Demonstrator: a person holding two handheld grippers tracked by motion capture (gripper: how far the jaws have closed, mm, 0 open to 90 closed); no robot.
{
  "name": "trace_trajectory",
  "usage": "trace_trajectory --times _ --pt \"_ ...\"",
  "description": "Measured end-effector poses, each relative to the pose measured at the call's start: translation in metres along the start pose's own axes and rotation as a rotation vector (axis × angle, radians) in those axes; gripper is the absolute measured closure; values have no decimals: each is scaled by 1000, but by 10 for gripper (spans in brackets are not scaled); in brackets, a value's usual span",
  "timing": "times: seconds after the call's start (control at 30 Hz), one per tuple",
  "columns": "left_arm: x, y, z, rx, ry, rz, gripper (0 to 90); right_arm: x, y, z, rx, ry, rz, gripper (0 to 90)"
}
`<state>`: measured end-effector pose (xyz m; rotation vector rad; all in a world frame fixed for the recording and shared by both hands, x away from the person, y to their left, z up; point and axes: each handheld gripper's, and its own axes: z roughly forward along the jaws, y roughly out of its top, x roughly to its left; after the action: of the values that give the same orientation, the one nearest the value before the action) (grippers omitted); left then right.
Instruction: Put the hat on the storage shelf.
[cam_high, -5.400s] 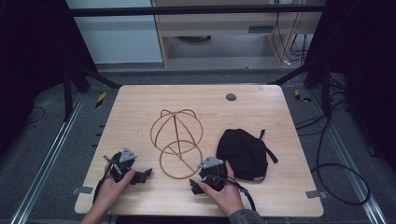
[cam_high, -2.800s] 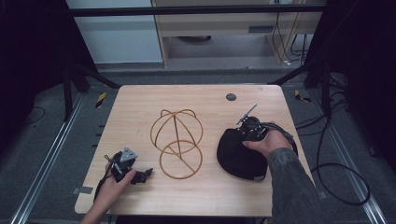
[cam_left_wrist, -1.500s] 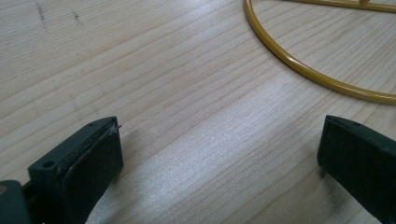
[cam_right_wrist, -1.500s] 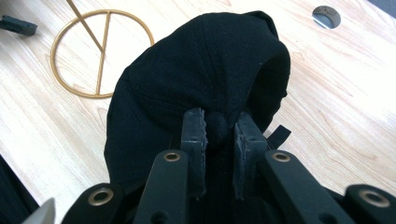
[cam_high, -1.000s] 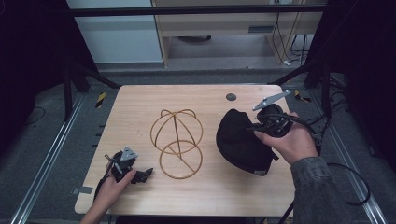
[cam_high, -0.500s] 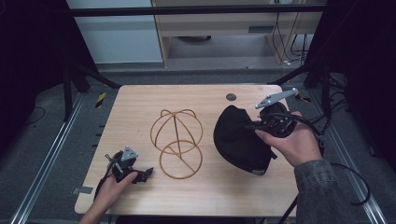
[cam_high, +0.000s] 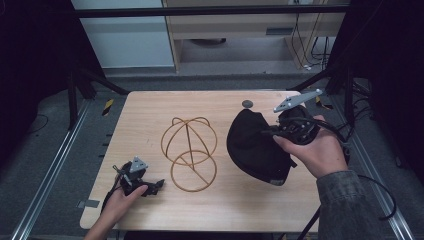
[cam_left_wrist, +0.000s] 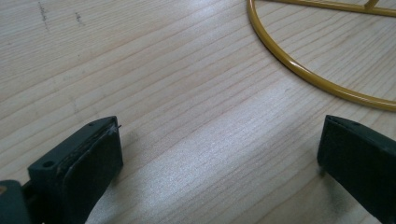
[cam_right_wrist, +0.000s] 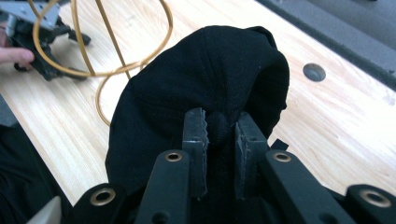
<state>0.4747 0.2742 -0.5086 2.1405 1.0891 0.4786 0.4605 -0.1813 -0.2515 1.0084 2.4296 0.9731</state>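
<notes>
A black cap (cam_high: 255, 145) of soft, matte fabric hangs from the right gripper (cam_high: 285, 131) over the right half of a pale wooden table (cam_high: 150, 115). In the high view the cap is a rounded, slumped dark shape, its upper edge raised toward the gripper and its lower part reaching down to the tabletop near the front edge; whether it rests on the wood there I cannot tell. A short strap end sticks out at its right side. In the right gripper view the cap (cam_right_wrist: 205, 84) bulges up and away from the camera as a smooth dome with faint seam lines, and a fold of its cloth is pinched between the two toothed black jaws of the right gripper (cam_right_wrist: 219, 135), which are clamped tight on it. The person's right hand (cam_high: 320, 152) wraps the gripper's body, a grey sleeve behind it. Left of the cap, apart from it, stands a yellow wire stand (cam_high: 189, 152) made of a round base ring and arched loops. At the front left of the table the left gripper (cam_high: 150, 187) lies low on the wood in the person's left hand (cam_high: 117, 202); in the left gripper view its jaws stand wide apart with nothing between them, the stand's ring (cam_left_wrist: 299, 70) just beyond.
</notes>
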Motion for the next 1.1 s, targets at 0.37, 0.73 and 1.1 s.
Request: trace_trajectory --times 0.37,0.73,1.1 --pt "0 0 0 0 0 0 0 8 19 -14 -53 1 -17 779" --pt "0 0 0 0 0 0 0 23 35 -23 -110 23 -46 780" --pt "0 0 0 1 1 -1 0 27 43 -28 -142 34 -51 781"
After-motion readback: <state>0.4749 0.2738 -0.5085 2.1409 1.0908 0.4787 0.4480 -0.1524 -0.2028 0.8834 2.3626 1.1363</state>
